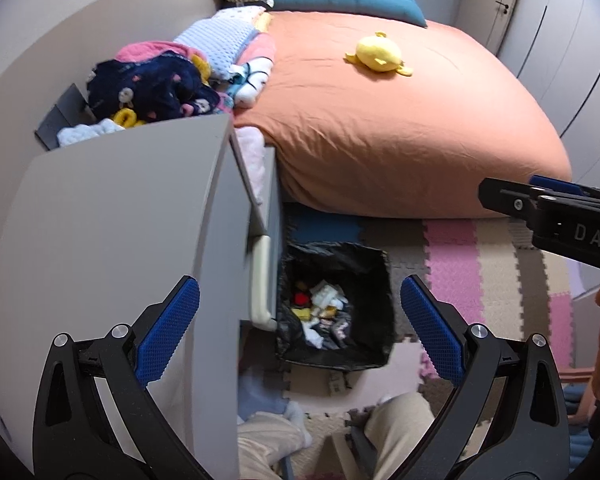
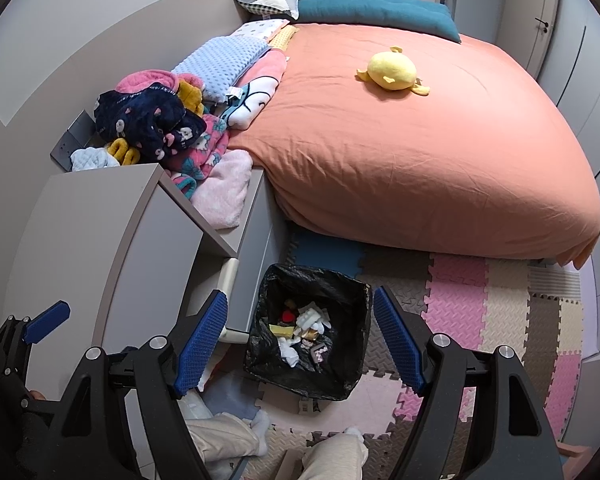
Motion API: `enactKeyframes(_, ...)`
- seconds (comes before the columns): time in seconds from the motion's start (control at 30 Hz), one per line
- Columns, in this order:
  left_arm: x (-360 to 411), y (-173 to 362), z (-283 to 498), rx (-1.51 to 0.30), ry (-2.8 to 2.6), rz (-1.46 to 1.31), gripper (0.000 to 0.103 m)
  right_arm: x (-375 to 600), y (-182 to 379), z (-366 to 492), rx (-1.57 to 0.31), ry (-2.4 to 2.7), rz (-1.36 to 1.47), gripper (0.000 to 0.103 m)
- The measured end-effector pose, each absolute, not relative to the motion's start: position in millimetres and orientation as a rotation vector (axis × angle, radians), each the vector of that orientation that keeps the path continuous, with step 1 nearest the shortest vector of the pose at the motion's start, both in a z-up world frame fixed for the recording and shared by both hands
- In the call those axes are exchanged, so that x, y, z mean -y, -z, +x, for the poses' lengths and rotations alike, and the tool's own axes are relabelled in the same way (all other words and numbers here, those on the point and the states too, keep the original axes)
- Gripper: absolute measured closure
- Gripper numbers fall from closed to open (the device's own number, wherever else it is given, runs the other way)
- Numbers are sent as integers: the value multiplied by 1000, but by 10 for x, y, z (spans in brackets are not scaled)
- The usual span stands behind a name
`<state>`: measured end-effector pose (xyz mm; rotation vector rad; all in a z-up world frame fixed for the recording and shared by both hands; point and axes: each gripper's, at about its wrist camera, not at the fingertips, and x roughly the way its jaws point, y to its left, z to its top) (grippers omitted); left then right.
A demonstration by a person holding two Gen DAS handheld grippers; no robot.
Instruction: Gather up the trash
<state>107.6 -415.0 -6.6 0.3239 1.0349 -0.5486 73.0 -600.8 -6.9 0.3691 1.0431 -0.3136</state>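
Standing low in each frame, the person's beige trouser legs (image 2: 332, 456) showed between both pairs of blue pads. The right gripper (image 2: 300, 344) and left gripper (image 1: 300, 328) each gaped wide and held nothing. Just beyond them, at lower centre, a black-lined trash bin (image 2: 356, 364) sat on the foam floor mat (image 2: 460, 304), beside the grey cabinet (image 2: 100, 216), with scraps (image 2: 304, 332) inside. Farther up, a yellow plush toy (image 2: 392, 70) lay on the orange bed (image 2: 420, 152).
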Motion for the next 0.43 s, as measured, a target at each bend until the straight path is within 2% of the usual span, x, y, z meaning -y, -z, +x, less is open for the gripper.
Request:
enactKeyframes(0.2, 4164, 45, 1061, -1000, 520, 348, 6, 6027, 92, 720, -1043, 313, 369, 27)
enactKeyframes(0.43, 4118, 64, 1122, -1044, 509, 313, 6, 6006, 92, 721, -1043, 315, 369, 27)
